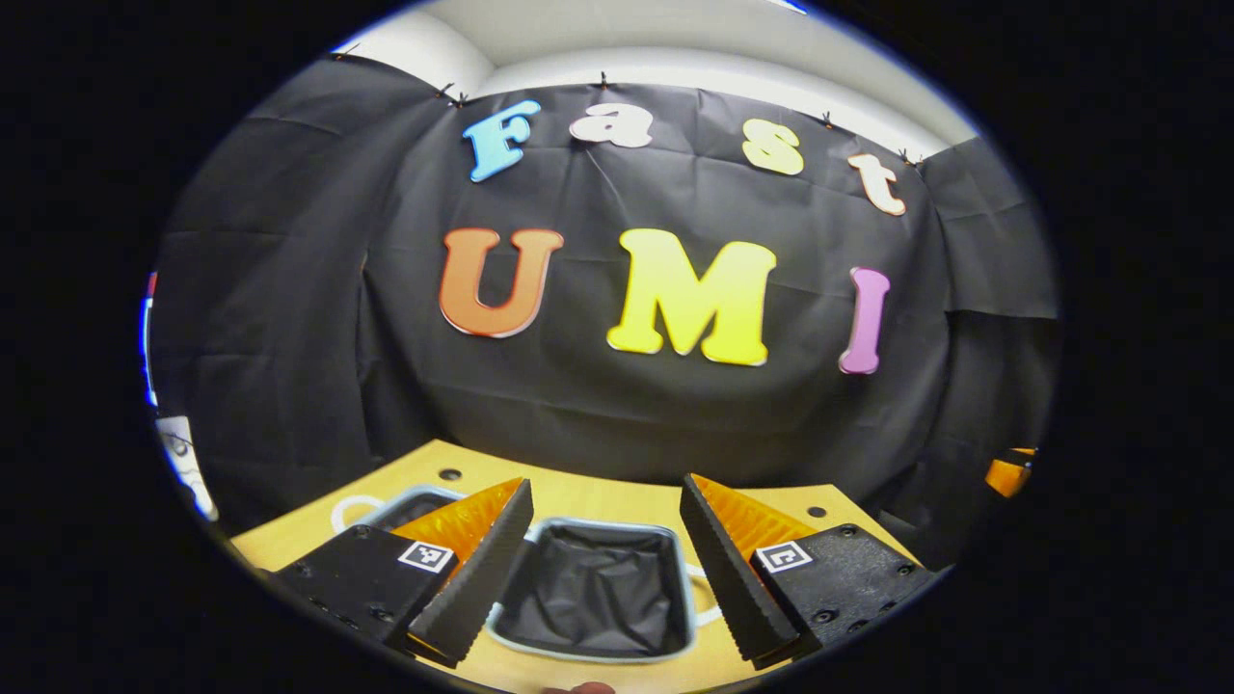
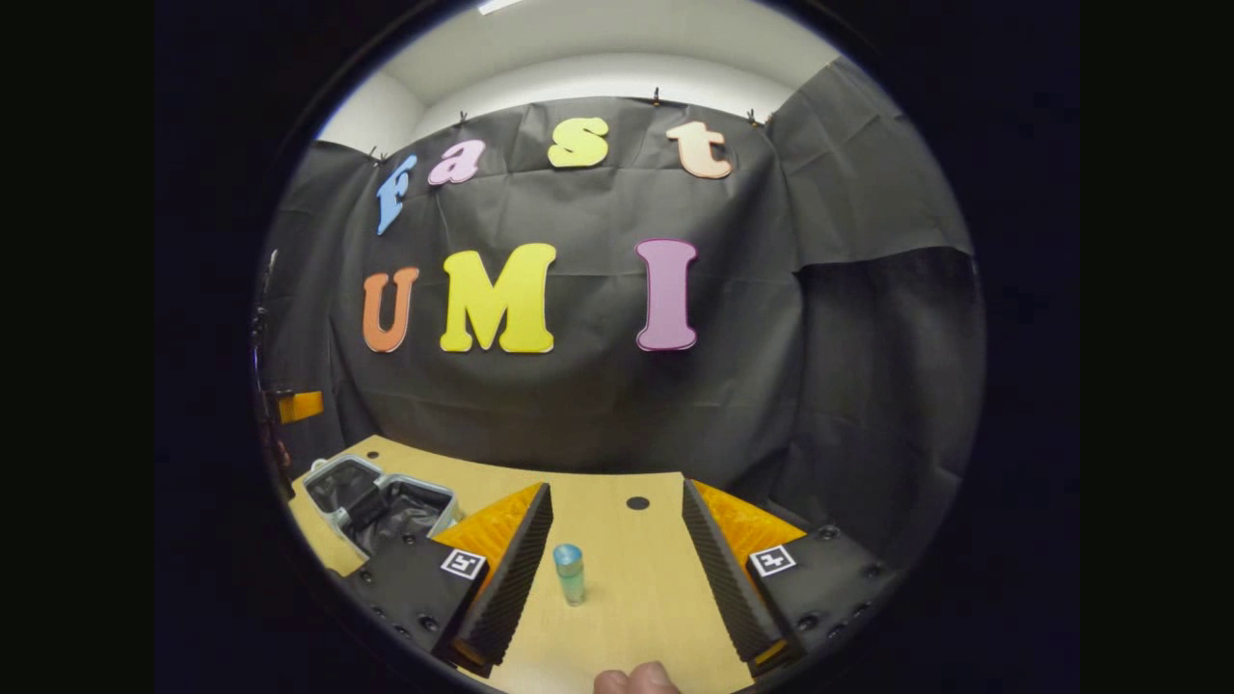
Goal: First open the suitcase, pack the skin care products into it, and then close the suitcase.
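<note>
One open suitcase (image 1: 598, 588) and one small bottle (image 2: 569, 572) on one table (image 2: 636, 588).

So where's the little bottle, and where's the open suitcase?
little bottle (image 2: 569, 571): right gripper view, on the middle of its body, below the cap.
open suitcase (image 1: 595, 590): left gripper view, on the dark lining inside one half.

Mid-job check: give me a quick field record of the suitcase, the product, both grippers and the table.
suitcase: open, both halves lying flat on the table, dark lining showing, nothing seen inside
product: one small bottle with a blue cap, upright on the table, outside the suitcase
left gripper: open, above the suitcase, holding nothing
right gripper: open, bottle stands between its fingers, untouched
table: light wood
packing: not yet done
</note>
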